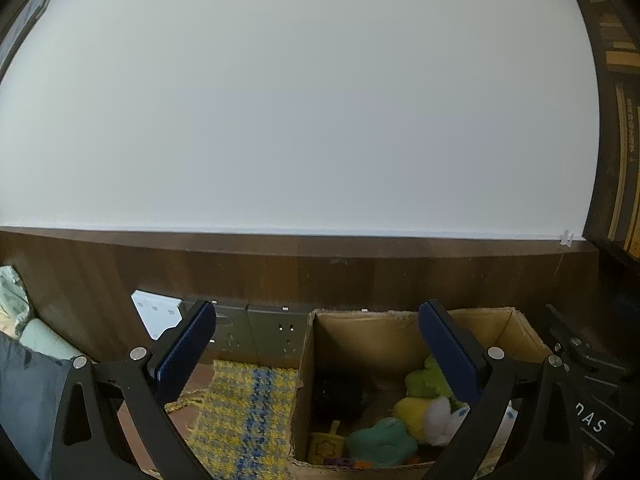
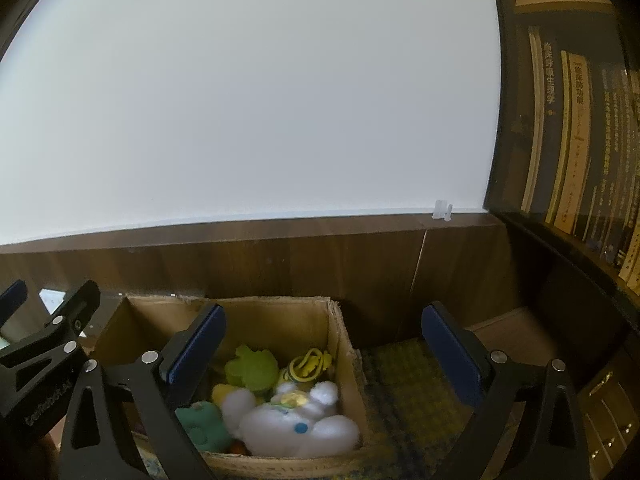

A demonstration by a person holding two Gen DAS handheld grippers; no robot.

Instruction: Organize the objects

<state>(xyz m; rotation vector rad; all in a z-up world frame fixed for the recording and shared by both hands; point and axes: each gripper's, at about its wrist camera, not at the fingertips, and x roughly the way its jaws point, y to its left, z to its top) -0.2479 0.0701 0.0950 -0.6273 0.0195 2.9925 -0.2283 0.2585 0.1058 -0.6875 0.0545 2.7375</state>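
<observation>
An open cardboard box (image 1: 316, 360) (image 2: 340, 332) sits on a yellow-and-blue knitted mat (image 1: 244, 412) on the floor by the wall. It holds several soft toys: a white plush (image 2: 296, 424) (image 1: 438, 420), a green plush (image 2: 252, 368) (image 1: 428, 380), a teal plush (image 1: 380, 440) (image 2: 200, 424) and a yellow-and-black toy (image 2: 306, 364). My left gripper (image 1: 316, 344) is open and empty above the box's left part. My right gripper (image 2: 322, 340) is open and empty above the box's right wall. The left gripper also shows in the right wrist view (image 2: 44, 344).
A wood-panelled wall base with dark wall sockets (image 1: 256, 332) and a white socket plate (image 1: 158, 312) runs behind the box. A bookshelf with books (image 2: 568, 128) stands on the right. A lower cabinet with drawers (image 2: 608, 420) is at the right. Bedding (image 1: 24, 360) lies at the far left.
</observation>
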